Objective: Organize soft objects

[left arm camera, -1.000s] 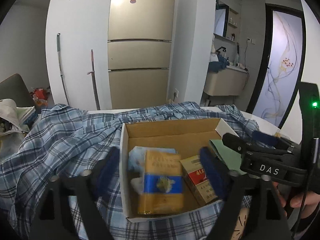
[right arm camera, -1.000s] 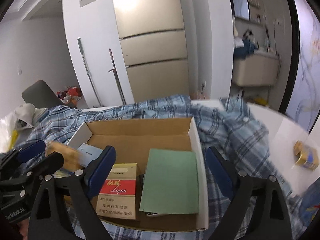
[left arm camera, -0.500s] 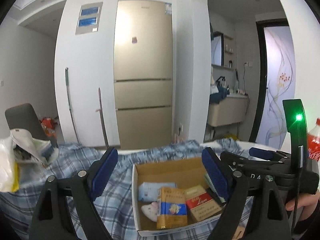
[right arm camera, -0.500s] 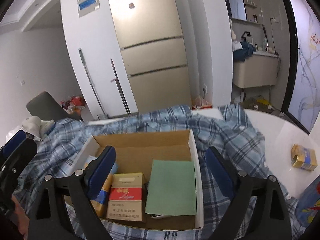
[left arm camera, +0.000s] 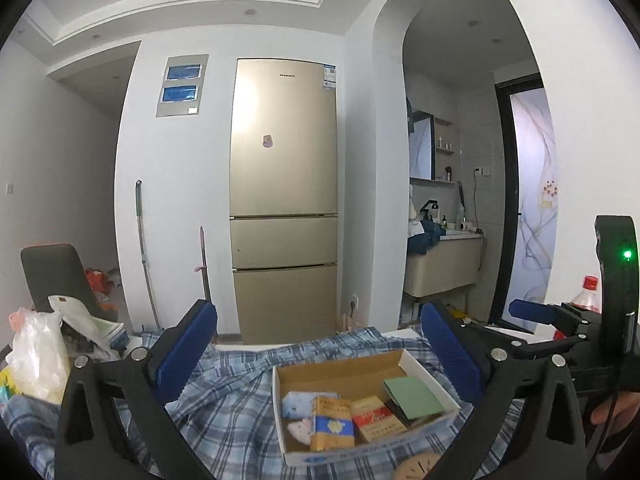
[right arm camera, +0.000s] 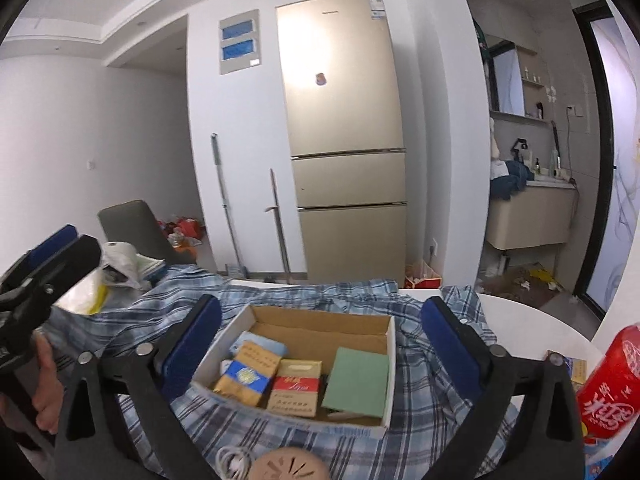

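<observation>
An open cardboard box (left arm camera: 420, 370) (right arm camera: 390, 336) sits on a blue plaid shirt (left arm camera: 228, 404) (right arm camera: 436, 384) spread over the table. Inside lie a yellow-and-blue pack (left arm camera: 332, 424) (right arm camera: 246, 372), a red-and-gold pack (left arm camera: 376, 418) (right arm camera: 296, 386), a green booklet (left arm camera: 412, 396) (right arm camera: 358, 376) and a pale blue soft packet (left arm camera: 298, 402) (right arm camera: 260, 342). My left gripper (left arm camera: 316, 354) is open and empty, raised behind the box. My right gripper (right arm camera: 320, 346) is open and empty, raised over the box.
A red soda bottle (right arm camera: 608, 384) stands at the right. A round wooden coaster (right arm camera: 288, 466) and a white cable (right arm camera: 236, 460) lie at the front. A plastic bag (left arm camera: 36, 352) and papers sit at the left. A fridge (left arm camera: 284, 200) stands behind.
Both grippers have risen and pulled back from the box. The yellow-and-blue pack, which the left gripper was lowering, now lies in the box.
</observation>
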{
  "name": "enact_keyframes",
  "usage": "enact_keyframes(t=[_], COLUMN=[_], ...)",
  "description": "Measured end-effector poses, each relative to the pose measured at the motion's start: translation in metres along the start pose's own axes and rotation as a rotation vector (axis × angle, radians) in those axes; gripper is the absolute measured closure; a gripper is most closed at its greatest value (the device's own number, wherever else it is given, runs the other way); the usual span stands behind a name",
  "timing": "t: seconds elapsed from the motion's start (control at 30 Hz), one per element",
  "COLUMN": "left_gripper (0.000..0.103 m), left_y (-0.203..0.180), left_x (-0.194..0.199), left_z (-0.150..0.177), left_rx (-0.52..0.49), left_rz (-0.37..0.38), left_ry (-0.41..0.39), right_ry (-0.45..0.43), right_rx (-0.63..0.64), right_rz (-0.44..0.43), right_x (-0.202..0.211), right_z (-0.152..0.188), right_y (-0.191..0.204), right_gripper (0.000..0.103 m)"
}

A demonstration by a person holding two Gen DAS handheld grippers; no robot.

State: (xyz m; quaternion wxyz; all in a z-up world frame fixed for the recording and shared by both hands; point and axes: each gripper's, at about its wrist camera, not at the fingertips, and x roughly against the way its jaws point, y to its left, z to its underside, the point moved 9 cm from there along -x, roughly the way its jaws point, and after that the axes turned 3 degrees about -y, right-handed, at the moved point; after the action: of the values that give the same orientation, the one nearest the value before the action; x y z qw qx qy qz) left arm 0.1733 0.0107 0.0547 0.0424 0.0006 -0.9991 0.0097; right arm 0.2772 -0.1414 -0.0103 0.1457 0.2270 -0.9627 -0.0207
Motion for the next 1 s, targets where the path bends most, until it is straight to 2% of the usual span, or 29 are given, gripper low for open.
enact_keyframes(t=[0.17,0.27,0.57,0.7,1.0], left_gripper=[0.0,0.0,0.0,0.0,0.0], left_y=[-0.006,0.0,0.012,0.007,-0.002], left_x=[0.019,0.026,0.015,0.008,0.006], left_z=[0.019,0.039,0.097,0.108,0.114], left_rx=[-0.011,0.024,0.03,-0.009,-0.028], left_rz=[0.027,0.018,0.021,0.001,0.028], left_ry=[0.044,0.07,0.179,0.214,0.229], right_ry=[-0.003,0.005,0.065,0.105,0.219], right_rx=[0.022,0.044,0.11,0.108,0.194], right_rz=[-0.013,-0.018,-0.015,-0.038,-0.052], right_x=[0.021,0.027,0.018,0.012,-0.005], right_z=[0.014,0.029,0.079,0.089,0.117], right_y=[0.005,0.006,0.001,0.001,0.018], right_gripper=[0.001,0.001,0.001,0.001,0.001])
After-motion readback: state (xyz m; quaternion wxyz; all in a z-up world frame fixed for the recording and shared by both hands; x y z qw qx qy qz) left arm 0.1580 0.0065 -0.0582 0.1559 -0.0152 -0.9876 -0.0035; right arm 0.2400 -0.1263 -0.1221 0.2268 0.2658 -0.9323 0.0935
